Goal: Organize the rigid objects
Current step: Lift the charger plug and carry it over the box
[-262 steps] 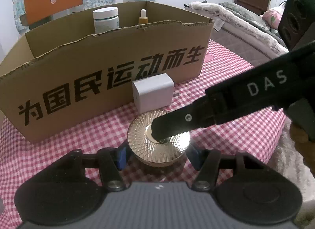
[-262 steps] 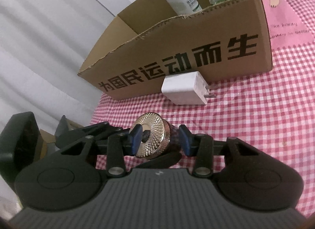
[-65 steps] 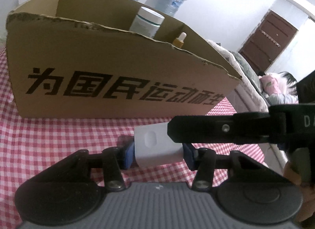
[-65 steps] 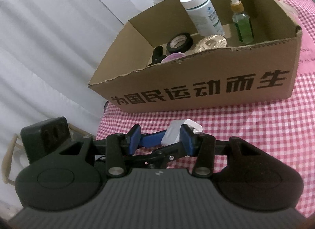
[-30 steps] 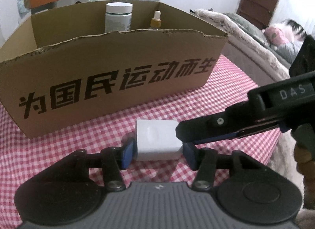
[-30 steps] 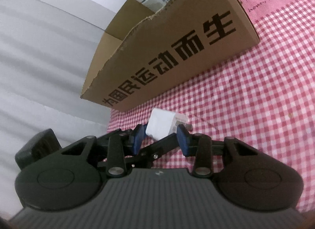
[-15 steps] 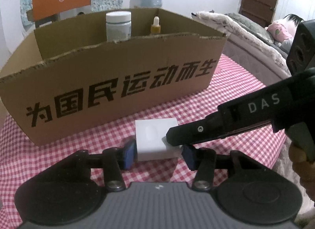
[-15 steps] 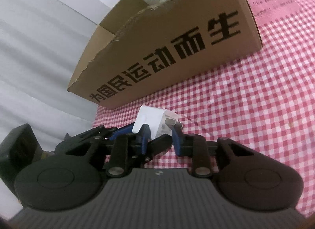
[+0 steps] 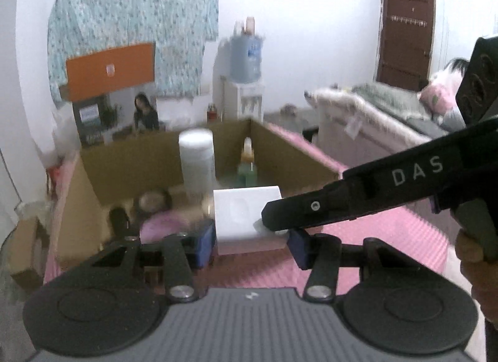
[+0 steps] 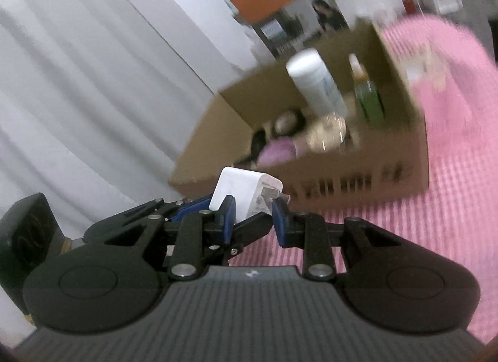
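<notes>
A white charger block (image 9: 239, 211) hangs in the air, above the near wall of the cardboard box (image 9: 130, 159). My left gripper (image 9: 251, 245) is shut on it, blue pads on its two sides. A black finger (image 9: 342, 203) of the right gripper reaches in from the right and pinches the charger's right end. In the right wrist view the right gripper (image 10: 253, 217) is shut on the charger (image 10: 239, 187) at its plug end. The left gripper's fingers (image 10: 174, 207) come in from the left. The box (image 10: 358, 181) lies just beyond.
Inside the box stand a white-capped bottle (image 9: 196, 156) and a green dropper bottle (image 9: 247, 165). A gold disc (image 9: 152, 201), a black tape roll (image 9: 119, 218) and a pink item (image 9: 165, 225) lie on its floor. The pink checked tablecloth (image 9: 404, 237) spreads to the right.
Both grippers have lifted the charger off the tablecloth, to above the level of the box's rim. The right jaws narrowed onto its plug end. The box's inside has come into view.
</notes>
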A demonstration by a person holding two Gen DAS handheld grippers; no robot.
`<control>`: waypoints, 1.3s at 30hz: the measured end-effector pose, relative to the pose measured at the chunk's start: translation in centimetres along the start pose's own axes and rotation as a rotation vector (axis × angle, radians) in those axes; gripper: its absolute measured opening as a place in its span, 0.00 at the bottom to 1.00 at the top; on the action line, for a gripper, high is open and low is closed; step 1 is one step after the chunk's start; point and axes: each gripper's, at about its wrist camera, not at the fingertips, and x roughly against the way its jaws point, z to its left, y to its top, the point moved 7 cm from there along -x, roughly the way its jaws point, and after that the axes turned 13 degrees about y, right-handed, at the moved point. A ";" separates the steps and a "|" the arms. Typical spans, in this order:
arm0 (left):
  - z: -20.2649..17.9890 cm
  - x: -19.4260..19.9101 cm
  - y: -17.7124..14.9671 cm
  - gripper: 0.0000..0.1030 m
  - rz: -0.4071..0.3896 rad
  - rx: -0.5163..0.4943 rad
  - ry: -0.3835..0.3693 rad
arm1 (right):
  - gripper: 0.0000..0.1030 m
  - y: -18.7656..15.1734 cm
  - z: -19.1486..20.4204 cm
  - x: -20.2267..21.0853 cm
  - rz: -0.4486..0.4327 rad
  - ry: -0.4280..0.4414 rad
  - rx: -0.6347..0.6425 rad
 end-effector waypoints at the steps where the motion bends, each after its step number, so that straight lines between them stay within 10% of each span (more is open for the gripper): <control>1: -0.1 -0.1 0.8 0.49 -0.010 0.003 -0.001 | 0.24 0.8 0.2 0.4 -0.006 0.000 0.021; 13: -2.1 -8.8 4.7 0.49 0.107 0.132 -0.087 | 0.25 9.6 -4.1 0.0 0.158 -0.102 0.046; 39: -2.6 -15.1 1.5 0.50 0.422 0.383 -0.171 | 0.26 10.1 -8.8 -5.9 0.495 -0.261 0.208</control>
